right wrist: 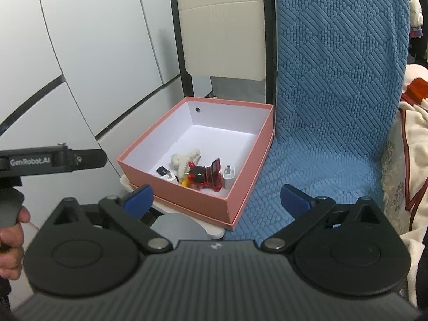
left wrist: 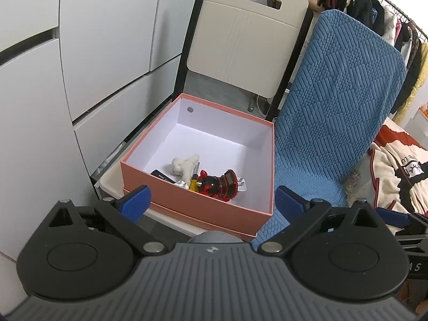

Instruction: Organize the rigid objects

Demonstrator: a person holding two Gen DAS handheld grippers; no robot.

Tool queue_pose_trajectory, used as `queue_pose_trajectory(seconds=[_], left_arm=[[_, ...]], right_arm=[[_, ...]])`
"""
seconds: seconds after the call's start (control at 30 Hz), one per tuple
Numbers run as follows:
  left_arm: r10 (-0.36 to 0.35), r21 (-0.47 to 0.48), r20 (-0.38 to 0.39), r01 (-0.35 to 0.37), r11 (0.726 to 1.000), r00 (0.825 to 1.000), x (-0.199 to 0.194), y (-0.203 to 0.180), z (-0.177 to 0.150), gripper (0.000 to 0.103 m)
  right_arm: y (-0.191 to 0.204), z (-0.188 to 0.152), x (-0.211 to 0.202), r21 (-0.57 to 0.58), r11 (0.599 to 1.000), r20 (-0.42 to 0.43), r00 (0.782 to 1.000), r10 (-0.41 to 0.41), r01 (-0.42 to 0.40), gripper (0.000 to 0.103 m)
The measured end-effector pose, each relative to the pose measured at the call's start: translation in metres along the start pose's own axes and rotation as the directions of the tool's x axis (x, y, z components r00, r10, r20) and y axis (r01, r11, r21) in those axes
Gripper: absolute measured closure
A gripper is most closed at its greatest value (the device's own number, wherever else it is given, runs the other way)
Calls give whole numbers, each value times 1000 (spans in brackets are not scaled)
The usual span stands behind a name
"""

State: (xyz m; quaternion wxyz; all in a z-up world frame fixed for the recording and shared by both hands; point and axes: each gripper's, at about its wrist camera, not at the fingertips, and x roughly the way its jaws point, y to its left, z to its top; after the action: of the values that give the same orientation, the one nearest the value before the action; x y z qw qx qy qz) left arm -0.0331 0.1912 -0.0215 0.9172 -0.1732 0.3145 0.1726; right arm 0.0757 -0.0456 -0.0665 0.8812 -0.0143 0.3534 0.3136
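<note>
Blue quilted fabric covers the biggest thing here, a chair cushion (right wrist: pixel 334 101) running up the backrest and down over the seat. Beside it stands a second chair with a cream backrest (right wrist: pixel 222 32) and black frame, and white cabinet doors (left wrist: pixel 101 40) fill the wall to the left. Clothes hang on a rack (left wrist: pixel 374 8) at the far right in the left wrist view.

On the cream chair's seat sits a pink box (left wrist: pixel 187 200), open-topped with a white interior, its right wall touching the blue cushion. The task's things lie bunched in the box's near corner: a red and black figurine (right wrist: pixel 206 178) lying on its side, a fluffy cream hair claw (right wrist: pixel 184 160) just behind it, a white plug adapter (right wrist: pixel 228 175) to its right, a small black gadget (right wrist: pixel 161 171) on the left, and a bit of yellow partly hidden under the figurine.

The left gripper (left wrist: pixel 212 196) hovers short of the box's near wall, its blue-padded jaws spread wide with nothing between them. The right gripper (right wrist: pixel 216 198) hangs at the box's near right corner, jaws equally wide and empty. In the right wrist view the left gripper's black body (right wrist: pixel 53 159) shows at the left edge, with the person's hand (right wrist: pixel 12 238) below it.
</note>
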Motion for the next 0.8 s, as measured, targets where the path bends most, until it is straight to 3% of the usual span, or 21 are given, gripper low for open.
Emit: queue_pose_trajectory(seconds=[0.8], left_arm=[[18, 40, 21, -19, 999, 1000, -9, 0, 5, 2]], right_arm=[[4, 4, -5, 15, 1000, 23, 1000, -1, 1, 0]])
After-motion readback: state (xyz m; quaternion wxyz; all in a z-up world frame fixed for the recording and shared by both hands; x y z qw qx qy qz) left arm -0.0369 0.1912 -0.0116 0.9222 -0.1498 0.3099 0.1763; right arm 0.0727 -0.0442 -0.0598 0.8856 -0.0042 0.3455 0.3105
